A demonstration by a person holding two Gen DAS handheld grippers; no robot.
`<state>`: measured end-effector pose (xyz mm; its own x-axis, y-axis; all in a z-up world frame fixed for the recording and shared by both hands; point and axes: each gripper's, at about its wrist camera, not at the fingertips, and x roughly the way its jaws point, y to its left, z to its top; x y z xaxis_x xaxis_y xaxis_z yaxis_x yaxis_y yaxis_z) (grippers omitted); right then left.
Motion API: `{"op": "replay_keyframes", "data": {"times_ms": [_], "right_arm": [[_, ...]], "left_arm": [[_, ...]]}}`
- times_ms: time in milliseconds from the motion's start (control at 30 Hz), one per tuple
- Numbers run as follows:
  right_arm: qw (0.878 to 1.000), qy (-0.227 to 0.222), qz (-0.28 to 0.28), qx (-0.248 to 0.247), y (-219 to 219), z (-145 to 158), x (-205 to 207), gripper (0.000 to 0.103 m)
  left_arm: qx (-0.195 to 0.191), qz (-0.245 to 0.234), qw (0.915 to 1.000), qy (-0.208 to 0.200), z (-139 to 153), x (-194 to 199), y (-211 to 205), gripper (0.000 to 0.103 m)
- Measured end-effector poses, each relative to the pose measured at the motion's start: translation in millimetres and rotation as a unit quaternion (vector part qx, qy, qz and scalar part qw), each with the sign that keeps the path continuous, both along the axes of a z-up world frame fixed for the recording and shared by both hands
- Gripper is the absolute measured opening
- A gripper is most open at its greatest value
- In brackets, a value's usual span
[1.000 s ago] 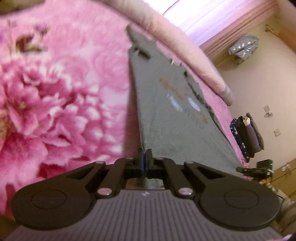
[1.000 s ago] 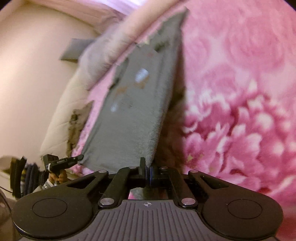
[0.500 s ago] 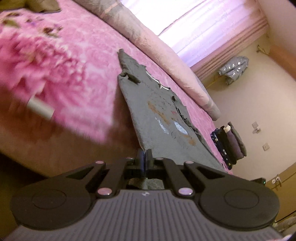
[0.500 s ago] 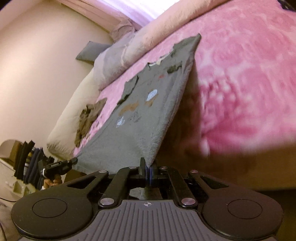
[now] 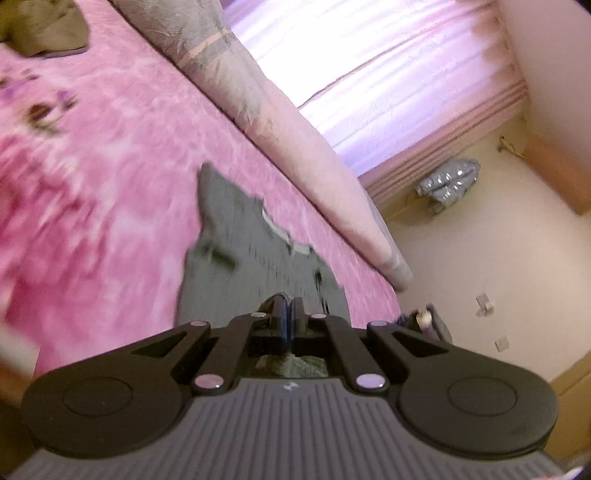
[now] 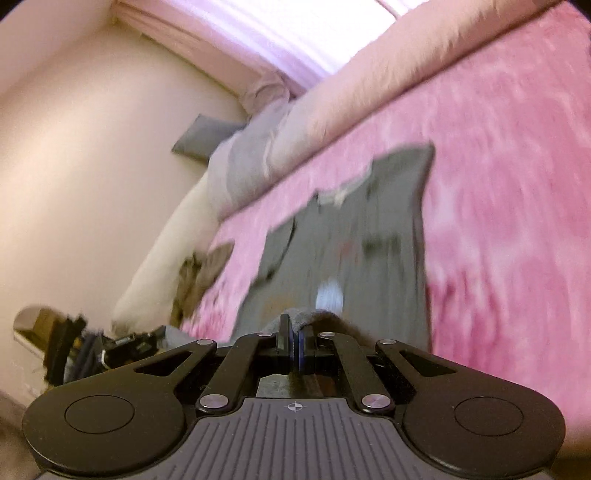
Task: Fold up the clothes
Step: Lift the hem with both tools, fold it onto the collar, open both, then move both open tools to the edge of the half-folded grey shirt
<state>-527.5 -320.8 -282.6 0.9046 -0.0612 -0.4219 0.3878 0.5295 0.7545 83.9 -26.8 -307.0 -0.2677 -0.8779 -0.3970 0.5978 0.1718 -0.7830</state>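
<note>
left tongs (image 5: 287, 314): clamped tight on the near hem of the grey shirt (image 5: 236, 273), cloth bunched behind the fingers
grey shirt: spread on the pink bedspread (image 5: 110, 177), runs from both tongs away toward the far pillows; neckline at the far end, light print mid-body; both views motion-blurred
brown garment (image 5: 44, 26): crumpled heap on the bedspread, far upper left in the left view, well apart from the shirt
long pillow (image 5: 288, 140): pale pink-grey, lies along the far edge of the bed, just beyond the shirt's collar
curtain (image 5: 388, 74): bright, backlit, behind the pillow
silver bag (image 5: 448, 181): hangs on the wall right of the curtain
right tongs (image 6: 295, 343): pinched together on a grey fold of the same shirt's near hem, fabric humped over the tips
grey cushion (image 6: 207, 138): leans on the wall, left in the right view
bedspread, right view: fills the right side, shirt's edge lies on it
</note>
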Motion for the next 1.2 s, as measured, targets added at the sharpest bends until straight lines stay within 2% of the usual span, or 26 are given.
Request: {"op": "replay_keyframes", "data": {"times_ms": [67, 133, 233, 333, 367, 400, 433, 467, 500, 533, 600, 633, 667, 733, 800, 900, 933, 1033, 1067, 1100, 1133, 1167, 1200], "right_arm": [[1.000, -0.006, -0.007, -0.003, -44, 8, 21, 0.001], [1.000, 0.003, -0.014, 0.010, -89, 2, 45, 0.001], [0.997, 0.037, -0.049, 0.047, -159, -25, 86, 0.001], [0.980, 0.062, -0.135, 0.133, -219, -77, 103, 0.001], [0.974, 0.068, -0.156, 0.147, -230, -92, 105, 0.007], [0.968, 0.075, -0.176, 0.161, -240, -108, 108, 0.035], [0.966, 0.075, -0.192, 0.154, -242, -113, 105, 0.073], [0.964, 0.075, -0.207, 0.147, -245, -119, 102, 0.074], [0.968, 0.056, -0.208, 0.130, -244, -118, 96, 0.075], [0.972, 0.059, -0.201, 0.103, -243, -114, 90, 0.075], [0.979, 0.107, -0.169, -0.029, -225, -95, 86, 0.074], [0.975, 0.131, -0.146, -0.102, -214, -85, 85, 0.074], [0.965, 0.159, -0.106, -0.178, -200, -80, 86, 0.074], [0.942, 0.199, -0.028, -0.269, -175, -79, 88, 0.074], [0.925, 0.220, 0.025, -0.308, -163, -88, 90, 0.074], [0.919, 0.219, 0.041, -0.324, -163, -97, 97, 0.064], [0.918, 0.217, 0.040, -0.331, -164, -98, 100, 0.063], [0.911, 0.215, 0.049, -0.348, -169, -100, 108, 0.063], [0.905, 0.218, 0.055, -0.361, -170, -101, 111, 0.063], [0.902, 0.217, 0.060, -0.369, -171, -102, 116, 0.063], [0.903, 0.212, 0.063, -0.369, -175, -103, 119, 0.063], [0.911, 0.199, 0.054, -0.356, -181, -103, 122, 0.063], [0.920, 0.187, 0.045, -0.343, -187, -102, 125, 0.051]], "left_arm": [[0.013, 0.000, 0.9999, -0.004, -3, 19, -51, 0.000], [0.032, 0.002, 0.9995, -0.008, -13, 37, -104, 0.000], [0.064, 0.017, 0.9978, 0.006, -45, 60, -174, 0.001], [0.112, 0.081, 0.9901, 0.024, -85, 86, -218, 0.006], [0.120, 0.101, 0.9872, 0.029, -96, 94, -225, 0.006], [0.122, 0.117, 0.9850, 0.033, -104, 101, -228, 0.006], [0.119, 0.126, 0.9844, 0.033, -109, 106, -230, 0.006], [0.109, 0.124, 0.9860, 0.023, -110, 107, -228, 0.006], [0.096, 0.109, 0.9894, 0.002, -108, 104, -224, 0.006], [0.082, 0.085, 0.9928, -0.021, -104, 99, -219, 0.006], [0.058, 0.018, 0.9929, -0.103, -92, 78, -211, 0.006], [0.045, -0.018, 0.9877, -0.149, -85, 67, -207, 0.007], [0.032, -0.055, 0.9790, -0.194, -78, 55, -203, 0.009], [0.017, -0.109, 0.9550, -0.275, -68, 34, -201, 0.014], [0.011, -0.139, 0.9371, -0.320, -65, 23, -209, 0.019], [0.017, -0.160, 0.9166, -0.366, -68, 19, -226, 0.019], [0.020, -0.169, 0.9075, -0.384, -71, 17, -231, 0.019], [0.028, -0.190, 0.8874, -0.419, -79, 12, -240, 0.019], [0.027, -0.192, 0.8871, -0.419, -81, 12, -244, 0.019], [0.022, -0.192, 0.8916, -0.410, -82, 13, -247, 0.019], [0.019, -0.185, 0.9004, -0.393, -83, 16, -252, 0.019], [0.016, -0.174, 0.9121, -0.371, -84, 20, -257, 0.019], [0.018, -0.156, 0.9260, -0.343, -86, 25, -263, 0.019]]}}
